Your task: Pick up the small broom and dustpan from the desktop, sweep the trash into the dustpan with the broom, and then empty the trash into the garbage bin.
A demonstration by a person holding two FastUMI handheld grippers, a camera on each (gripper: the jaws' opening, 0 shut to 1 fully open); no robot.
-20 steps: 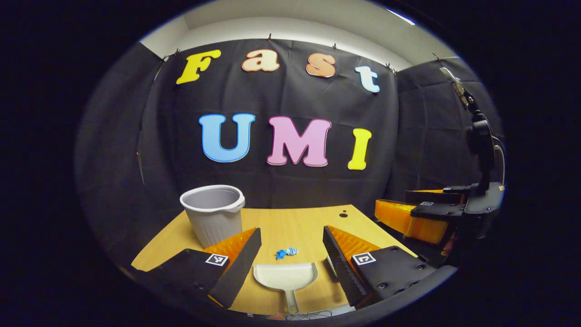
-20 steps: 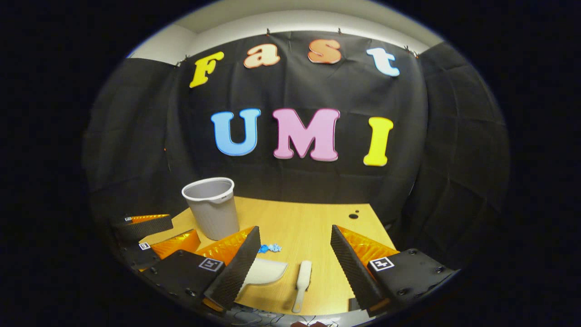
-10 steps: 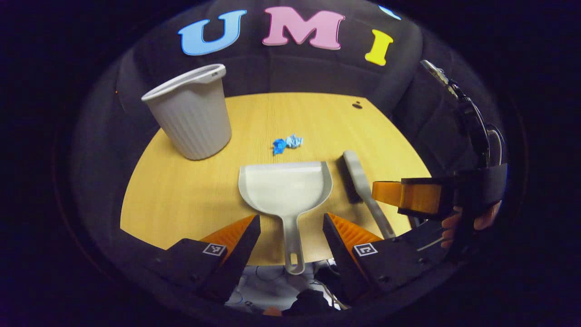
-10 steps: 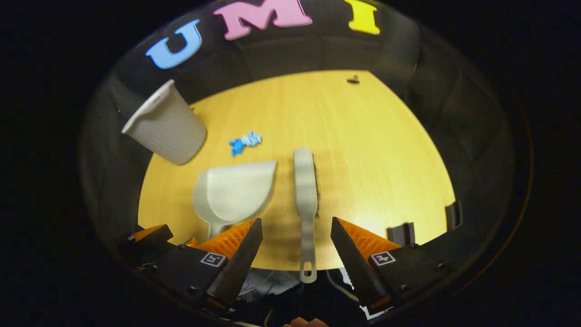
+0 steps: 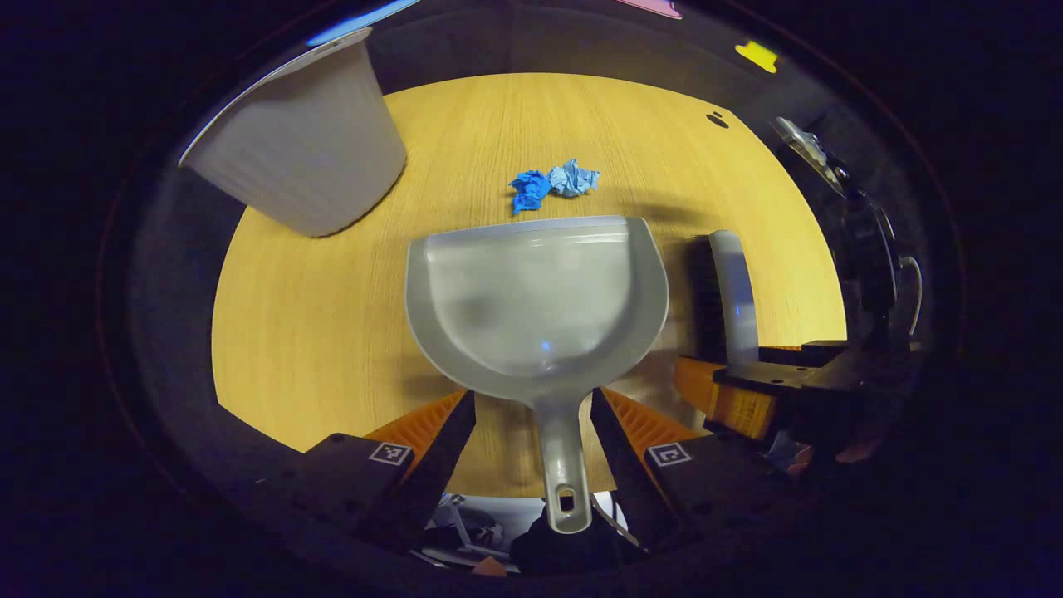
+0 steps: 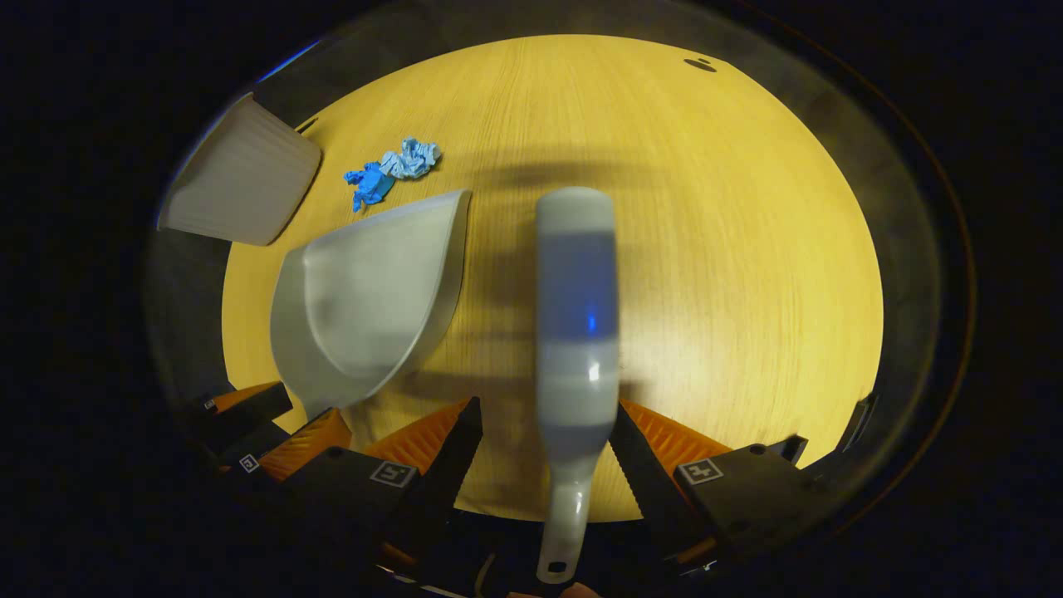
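The dustpan (image 5: pixel 536 299) lies flat on the wooden desktop (image 5: pixel 315 332), its handle running back between the spread fingers of the left gripper (image 5: pixel 531 415), which do not touch it. The small broom (image 6: pixel 575 332) lies likewise between the parted fingers of the right gripper (image 6: pixel 544 423), its handle reaching past them toward the camera. Just beyond the dustpan's front lip sits the crumpled blue trash (image 5: pixel 548 181). Farther ahead and left of the left jaws stands the ribbed grey garbage bin (image 5: pixel 299 158); its inside is hidden. Black cloth walls the booth behind the desk.
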